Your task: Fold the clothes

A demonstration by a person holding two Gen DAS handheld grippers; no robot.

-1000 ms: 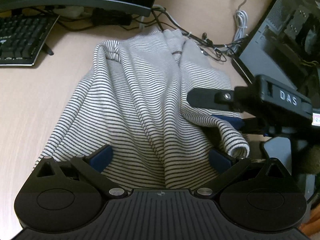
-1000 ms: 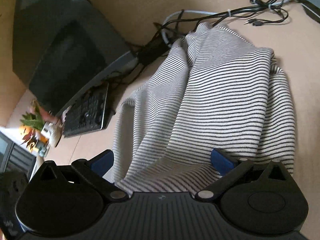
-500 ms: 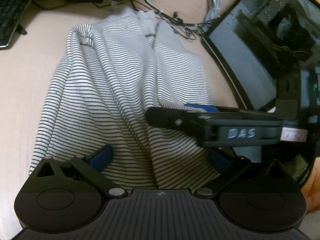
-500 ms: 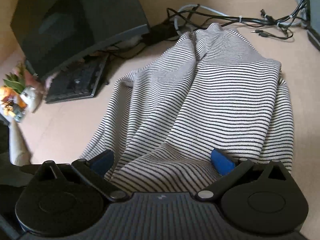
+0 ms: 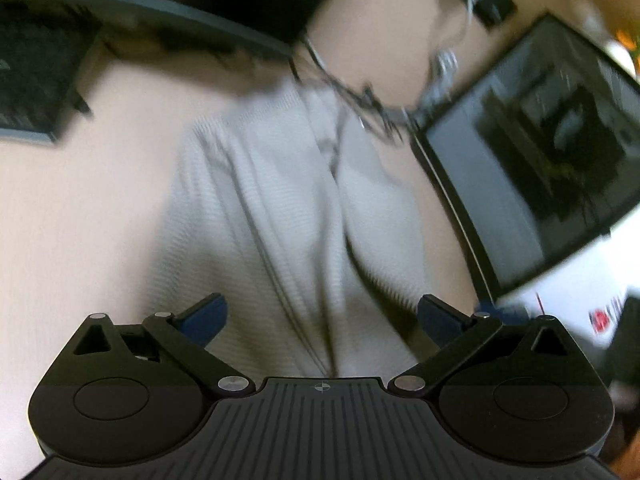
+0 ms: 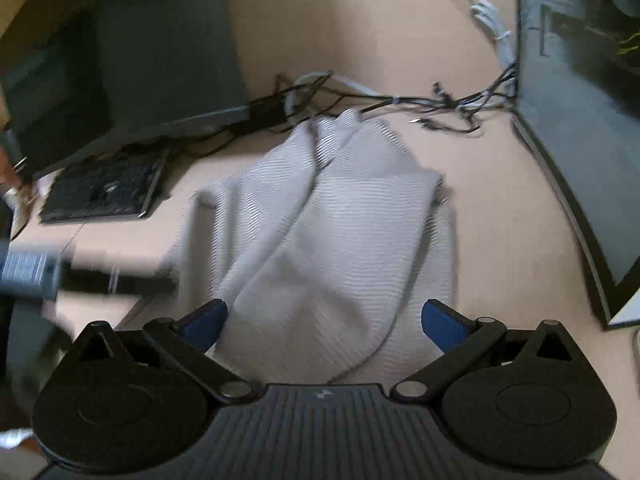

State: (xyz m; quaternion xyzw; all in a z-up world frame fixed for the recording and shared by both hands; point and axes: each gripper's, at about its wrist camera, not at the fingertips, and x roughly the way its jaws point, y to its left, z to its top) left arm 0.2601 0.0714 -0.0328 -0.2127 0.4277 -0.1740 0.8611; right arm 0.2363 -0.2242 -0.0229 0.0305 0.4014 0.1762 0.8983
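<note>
The black-and-white striped garment [image 5: 288, 216] lies bunched in long folds on the beige desk [image 5: 80, 208], blurred by motion in both views. My left gripper [image 5: 322, 316] hovers over its near end, blue pads [image 5: 208, 316] wide apart with cloth lying between them but not pinched. My right gripper [image 6: 322, 316] is open in the same way above the near end of the garment [image 6: 336, 240]. A blurred dark bar at the left of the right wrist view is the left gripper's body [image 6: 80, 276].
A keyboard [image 6: 100, 188] and a dark monitor [image 6: 120, 52] stand at the back left. Tangled cables [image 6: 400, 104] run behind the garment. A dark computer case [image 6: 580, 120] closes off the right side. Bare desk [image 6: 512, 248] lies right of the cloth.
Both views now blur from quick motion and show the garment farther off. The right gripper no longer crosses the left wrist view. Both sets of fingers stay wide apart.
</note>
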